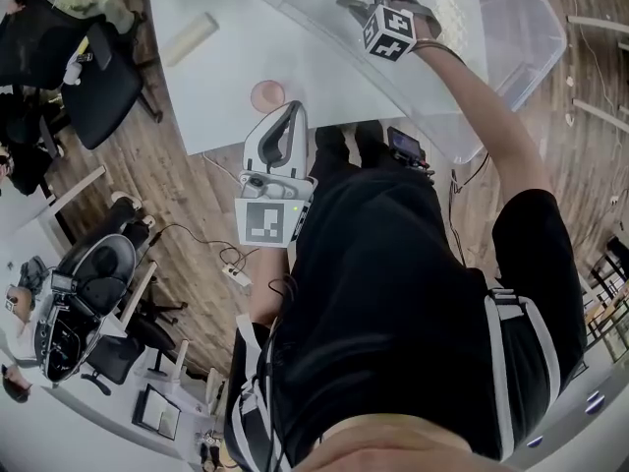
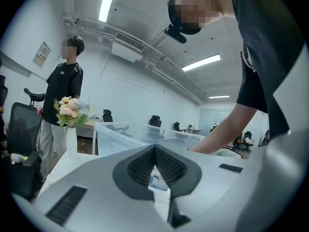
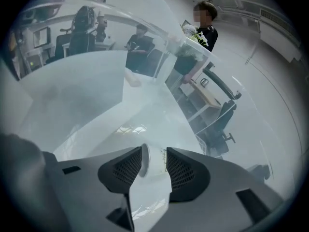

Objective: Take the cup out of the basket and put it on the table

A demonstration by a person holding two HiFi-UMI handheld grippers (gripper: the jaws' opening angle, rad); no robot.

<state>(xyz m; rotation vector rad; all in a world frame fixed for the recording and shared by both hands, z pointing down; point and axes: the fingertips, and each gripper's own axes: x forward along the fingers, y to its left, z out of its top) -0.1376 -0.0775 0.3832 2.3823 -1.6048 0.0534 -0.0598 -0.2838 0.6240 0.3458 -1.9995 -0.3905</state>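
Brackets the cup [image 3: 153, 162] between wide-open jaws of the right gripper [image 3: 154, 152], inside the basket [image 3: 72, 100], unclamped. Probably needs closing next, then lifting. Holds left gripper [image 2: 155, 148] closed, empty.

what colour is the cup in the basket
White. The cup shows best in the right gripper view, between the right tool's jaws.

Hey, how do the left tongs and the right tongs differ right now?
The left tongs are shut and empty; the right tongs stand open with the cup between them. The left tongs hang by the table edge, outside the basket; the right tongs reach down inside it. Both have the same grey build.
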